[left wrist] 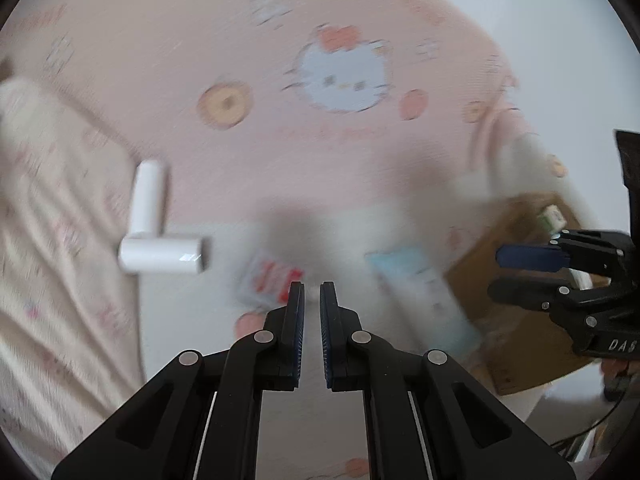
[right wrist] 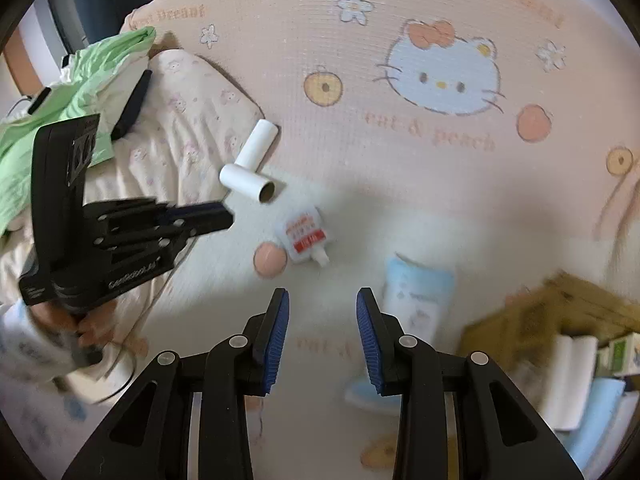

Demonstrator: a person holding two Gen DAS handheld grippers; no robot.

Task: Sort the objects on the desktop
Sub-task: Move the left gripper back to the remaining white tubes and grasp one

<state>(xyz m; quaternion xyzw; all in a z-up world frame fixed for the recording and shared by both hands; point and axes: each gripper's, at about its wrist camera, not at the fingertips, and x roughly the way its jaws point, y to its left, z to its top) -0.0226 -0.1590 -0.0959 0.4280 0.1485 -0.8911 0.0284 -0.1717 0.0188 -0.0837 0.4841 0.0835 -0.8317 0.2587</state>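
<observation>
Hovered over a pink cartoon-print mat (right wrist: 400, 184). Left gripper (left wrist: 312, 300) nearly pressed together, empty; right gripper (right wrist: 322, 308) narrowly spread, empty. Two white tubes (right wrist: 250, 162) touching in an L at far left, beside a cream cloth's (right wrist: 188, 128) edge. Small white bottle (right wrist: 306, 236) mid-mat, pale blue tube (right wrist: 418, 296) near right, cardboard box (right wrist: 532, 320) beyond. Bare mat farther off.
</observation>
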